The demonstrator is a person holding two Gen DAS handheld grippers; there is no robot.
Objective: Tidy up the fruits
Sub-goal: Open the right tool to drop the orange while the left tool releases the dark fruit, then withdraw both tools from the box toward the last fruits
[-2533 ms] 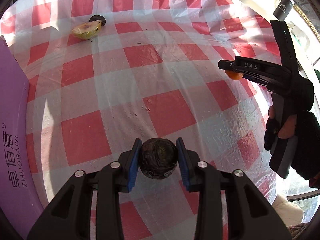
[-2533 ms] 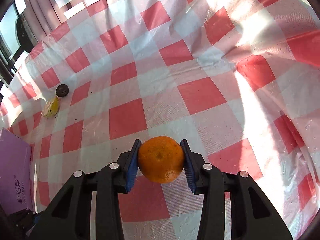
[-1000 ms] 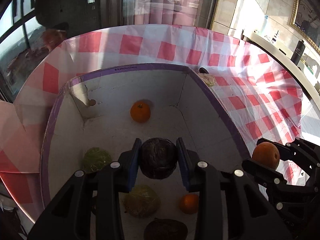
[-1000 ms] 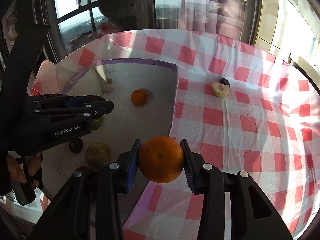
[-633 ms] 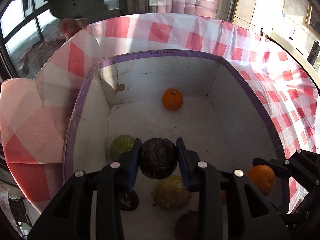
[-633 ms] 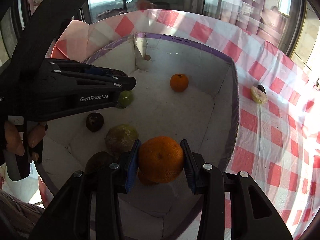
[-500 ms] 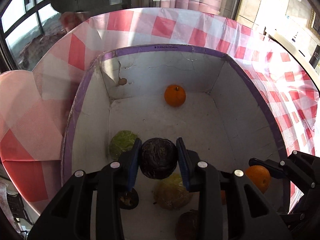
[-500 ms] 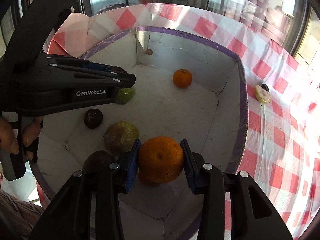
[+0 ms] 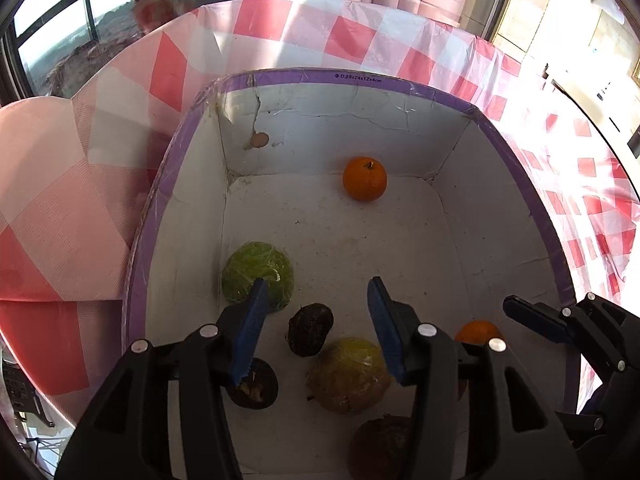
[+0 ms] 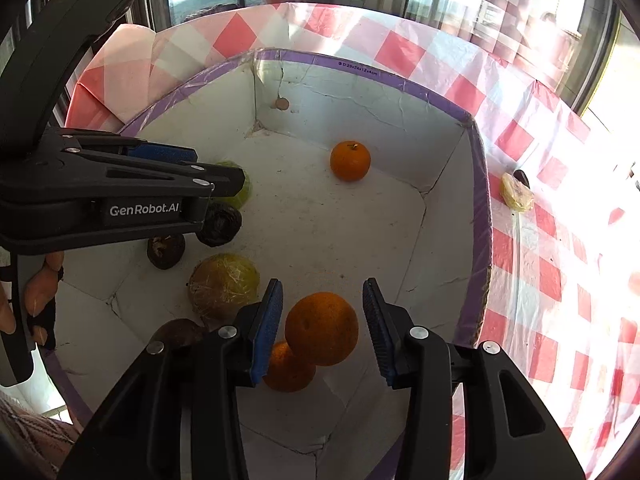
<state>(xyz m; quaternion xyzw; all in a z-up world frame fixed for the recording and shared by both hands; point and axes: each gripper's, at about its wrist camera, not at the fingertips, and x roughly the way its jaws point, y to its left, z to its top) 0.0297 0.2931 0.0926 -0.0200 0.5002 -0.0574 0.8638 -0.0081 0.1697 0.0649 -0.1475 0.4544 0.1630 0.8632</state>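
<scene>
Box (image 9: pixel 532 208) middle floor: lying bare, giving a tool room to pass between the far orange (image 9: pixel 364 179) and the near fruit.
Near left corner: being crowded by the green fruit (image 9: pixel 256 266), two dark fruits (image 9: pixel 310 330) and a yellowish one (image 9: pixel 348 376).
Near right corner: being blocked by two oranges (image 10: pixel 322 328) touching each other.
Box walls: standing in the way of any sideways entry.

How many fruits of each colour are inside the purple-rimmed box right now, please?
Orange fruits: 3
Green or yellow-green fruits: 2
Dark brown fruits: 3
Total in the box: 8
</scene>
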